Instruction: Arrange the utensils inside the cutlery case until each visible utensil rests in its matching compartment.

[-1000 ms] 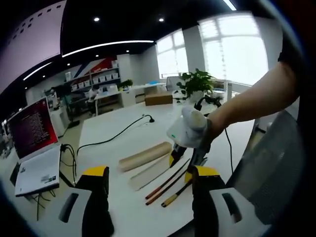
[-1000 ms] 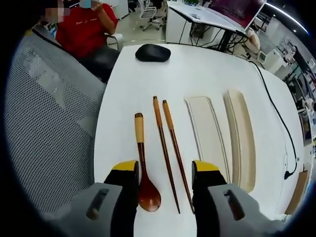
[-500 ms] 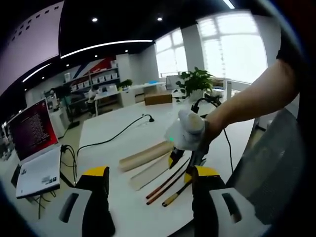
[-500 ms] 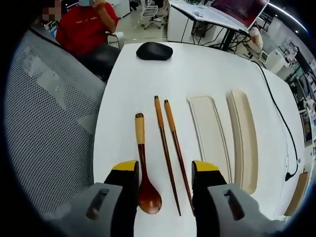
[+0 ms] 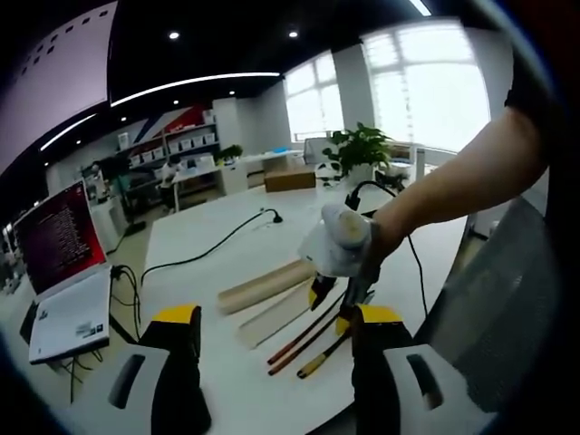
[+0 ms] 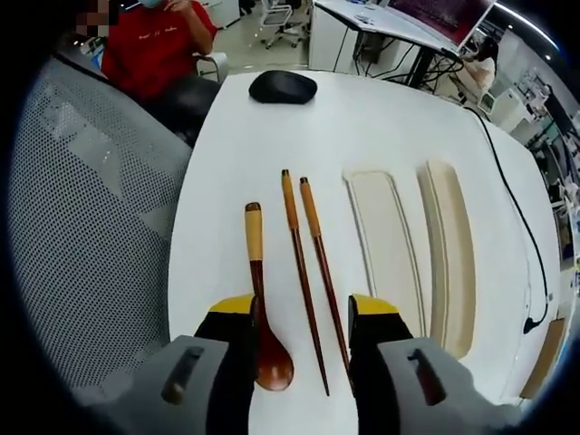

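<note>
In the right gripper view, the right gripper hangs low over a white table with its yellow-tipped jaws apart and nothing held. Between those jaws lie a wooden spoon, its bowl just beside the left jaw, and a pair of chopsticks running forward beside it. Beyond the right jaw lie the shallow cutlery case tray and, beside it, the case lid, neither with anything inside. Farther ahead a black mouse rests at the table's far end.

In the left gripper view, the left gripper also has its jaws spread apart, holding nothing. Ahead of it the right gripper hovers over the same utensils.
</note>
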`<state>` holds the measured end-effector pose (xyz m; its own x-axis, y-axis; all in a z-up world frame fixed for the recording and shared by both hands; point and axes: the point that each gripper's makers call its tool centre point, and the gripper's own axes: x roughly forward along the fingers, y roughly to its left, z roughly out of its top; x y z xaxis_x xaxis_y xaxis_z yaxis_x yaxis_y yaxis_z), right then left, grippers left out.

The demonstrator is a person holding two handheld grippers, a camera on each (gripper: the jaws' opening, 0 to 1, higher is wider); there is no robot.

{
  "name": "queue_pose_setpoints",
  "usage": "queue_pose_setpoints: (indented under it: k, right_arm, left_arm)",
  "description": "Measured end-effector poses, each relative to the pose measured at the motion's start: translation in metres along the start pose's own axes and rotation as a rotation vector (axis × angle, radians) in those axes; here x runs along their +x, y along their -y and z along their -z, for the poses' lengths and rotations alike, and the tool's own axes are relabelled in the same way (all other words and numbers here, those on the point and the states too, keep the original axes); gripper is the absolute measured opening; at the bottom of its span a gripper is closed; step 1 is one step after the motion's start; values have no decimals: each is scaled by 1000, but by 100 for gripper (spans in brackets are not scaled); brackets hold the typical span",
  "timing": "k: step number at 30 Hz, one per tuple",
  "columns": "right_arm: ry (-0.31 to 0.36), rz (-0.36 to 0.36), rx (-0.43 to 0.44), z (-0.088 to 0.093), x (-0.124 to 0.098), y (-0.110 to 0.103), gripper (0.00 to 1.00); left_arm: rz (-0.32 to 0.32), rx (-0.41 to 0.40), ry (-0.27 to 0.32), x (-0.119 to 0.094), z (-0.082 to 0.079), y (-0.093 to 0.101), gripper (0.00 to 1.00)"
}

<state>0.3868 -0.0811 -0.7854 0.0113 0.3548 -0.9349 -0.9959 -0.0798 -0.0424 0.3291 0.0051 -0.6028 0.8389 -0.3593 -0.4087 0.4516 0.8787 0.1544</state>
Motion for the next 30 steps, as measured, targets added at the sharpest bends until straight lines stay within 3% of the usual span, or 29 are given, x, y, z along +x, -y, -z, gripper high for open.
queue_pose_setpoints:
  k: [30]
  right_arm:
    - [-10, -63, -2, -3, 14, -7, 26]
  left_arm:
    - [-16, -33, 13, -4, 0, -4, 69]
